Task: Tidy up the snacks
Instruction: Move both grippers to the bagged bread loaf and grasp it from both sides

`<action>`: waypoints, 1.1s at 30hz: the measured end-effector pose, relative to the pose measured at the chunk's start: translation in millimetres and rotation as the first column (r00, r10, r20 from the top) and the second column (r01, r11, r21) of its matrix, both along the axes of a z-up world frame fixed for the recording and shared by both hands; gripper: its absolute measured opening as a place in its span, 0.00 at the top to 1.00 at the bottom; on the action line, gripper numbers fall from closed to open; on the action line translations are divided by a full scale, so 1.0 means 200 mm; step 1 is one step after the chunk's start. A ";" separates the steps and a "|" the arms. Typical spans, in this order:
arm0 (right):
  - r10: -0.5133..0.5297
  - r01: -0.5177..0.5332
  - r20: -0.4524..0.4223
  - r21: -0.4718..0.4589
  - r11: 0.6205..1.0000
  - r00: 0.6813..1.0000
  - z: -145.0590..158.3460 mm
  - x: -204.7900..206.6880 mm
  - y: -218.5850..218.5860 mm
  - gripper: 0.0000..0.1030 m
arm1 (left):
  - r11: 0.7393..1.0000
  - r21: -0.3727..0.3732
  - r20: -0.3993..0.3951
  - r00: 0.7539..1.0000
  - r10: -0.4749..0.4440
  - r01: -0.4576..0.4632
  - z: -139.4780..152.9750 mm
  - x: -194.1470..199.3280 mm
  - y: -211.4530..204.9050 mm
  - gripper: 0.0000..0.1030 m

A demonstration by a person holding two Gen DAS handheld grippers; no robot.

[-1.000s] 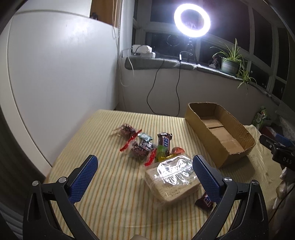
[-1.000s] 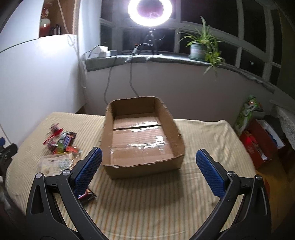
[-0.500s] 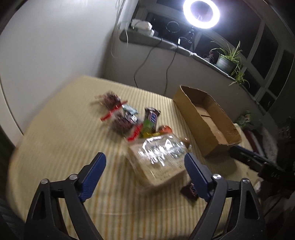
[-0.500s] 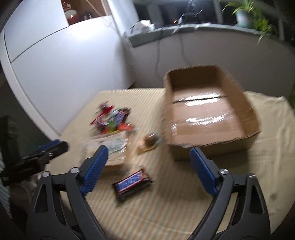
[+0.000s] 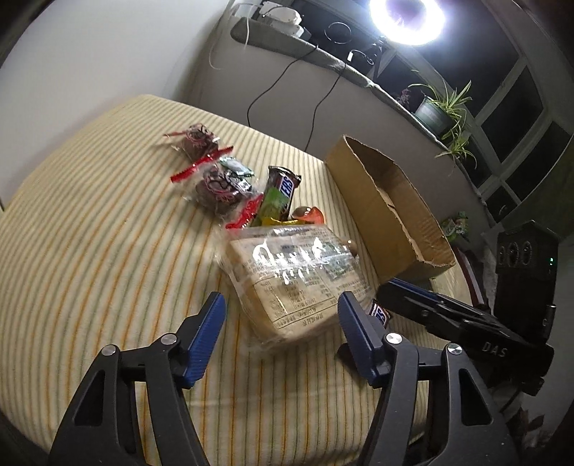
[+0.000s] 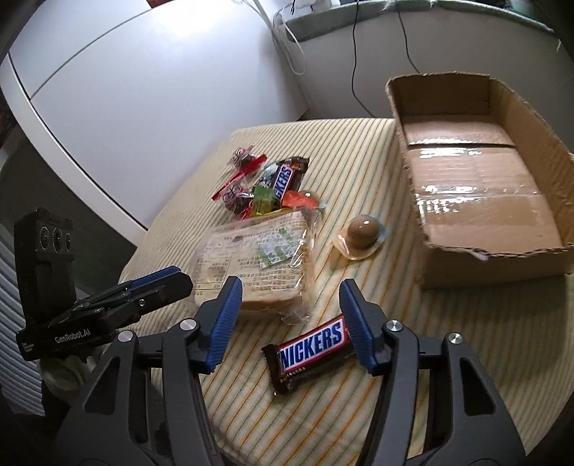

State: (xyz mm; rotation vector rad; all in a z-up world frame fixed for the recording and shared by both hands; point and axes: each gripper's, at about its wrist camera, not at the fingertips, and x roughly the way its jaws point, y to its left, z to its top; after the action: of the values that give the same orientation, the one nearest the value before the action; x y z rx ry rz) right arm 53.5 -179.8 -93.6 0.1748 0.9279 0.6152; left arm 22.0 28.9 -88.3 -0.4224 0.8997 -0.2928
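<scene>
A clear-wrapped bread package [image 5: 290,276] lies on the striped tablecloth [image 5: 89,233]. My left gripper [image 5: 281,315] hovers at its near end, jaws closing, pads not touching the wrap. A Snickers bar [image 6: 310,353] lies loose on the cloth beneath my right gripper [image 6: 290,304], close to the right finger. Those jaws are closing too, and nothing is pressed between them. The bread package [image 6: 254,258] sits just beyond its left finger. Behind it is a pile of small snacks [image 5: 247,190], with another Snickers [image 6: 283,182] in it. A brown jelly cup [image 6: 360,233] stands alone.
An open cardboard box [image 6: 477,172] with a bare bottom stands at the right of the table, long side toward the snacks. A white panel [image 6: 143,107] borders the table's left. Cables, a potted plant [image 5: 437,107] and a ring light [image 5: 407,18] sit along the window sill behind.
Both grippers tipped downward and sank toward the table while their jaws narrowed. The right one swung left, from facing the box to over the loose Snickers bar.
</scene>
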 end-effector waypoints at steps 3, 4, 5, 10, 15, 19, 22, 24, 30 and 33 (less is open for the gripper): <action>0.013 -0.013 -0.017 0.000 1.000 1.000 -0.03 0.03 0.03 0.45 | 1.000 -0.016 -0.011 1.000 -0.008 0.008 -0.02 0.00 0.00 0.41; 0.016 -0.016 -0.023 0.001 1.000 1.000 -0.03 0.04 0.03 0.45 | 1.000 -0.019 -0.014 1.000 -0.009 0.009 -0.02 0.01 0.00 0.41; 0.019 -0.019 -0.025 0.000 1.000 1.000 -0.03 0.05 0.04 0.45 | 1.000 -0.019 -0.015 1.000 -0.011 0.010 -0.02 0.01 0.00 0.41; 0.042 -0.043 -0.042 -0.012 0.999 0.998 -0.06 0.09 0.08 0.45 | 1.000 -0.020 -0.029 0.999 -0.019 0.018 -0.04 0.03 -0.01 0.41; 0.061 -0.060 -0.084 0.010 0.998 0.995 -0.09 0.16 0.12 0.45 | 1.000 -0.010 -0.032 0.999 -0.029 0.029 -0.05 0.04 -0.02 0.46; 0.073 -0.071 -0.112 0.027 0.997 0.991 -0.11 0.19 0.15 0.45 | 0.999 0.036 -0.021 0.999 -0.038 0.038 -0.05 0.04 -0.05 0.47; 0.081 -0.079 -0.110 0.021 0.997 0.991 -0.10 0.18 0.16 0.46 | 0.997 0.069 -0.011 0.999 -0.040 0.041 -0.03 0.04 -0.08 0.46; 0.084 -0.082 -0.107 0.019 0.996 0.991 -0.10 0.17 0.16 0.47 | 0.995 0.088 -0.001 0.999 -0.039 0.039 -0.02 0.03 -0.09 0.46; 0.081 -0.078 -0.088 0.031 0.996 0.993 -0.05 0.14 0.14 0.47 | 0.991 0.132 0.040 0.998 -0.043 0.038 0.03 0.02 -0.12 0.46; 0.075 -0.072 -0.071 0.039 0.997 0.995 -0.01 0.12 0.12 0.47 | 0.986 0.166 0.085 0.995 -0.046 0.031 0.06 0.01 -0.15 0.46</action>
State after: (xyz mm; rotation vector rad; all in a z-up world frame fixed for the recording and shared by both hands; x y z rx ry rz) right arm 77.5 -156.2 -96.0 0.1968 0.9967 0.6977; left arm 23.3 -1.2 -75.4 -0.2374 0.8386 -0.2684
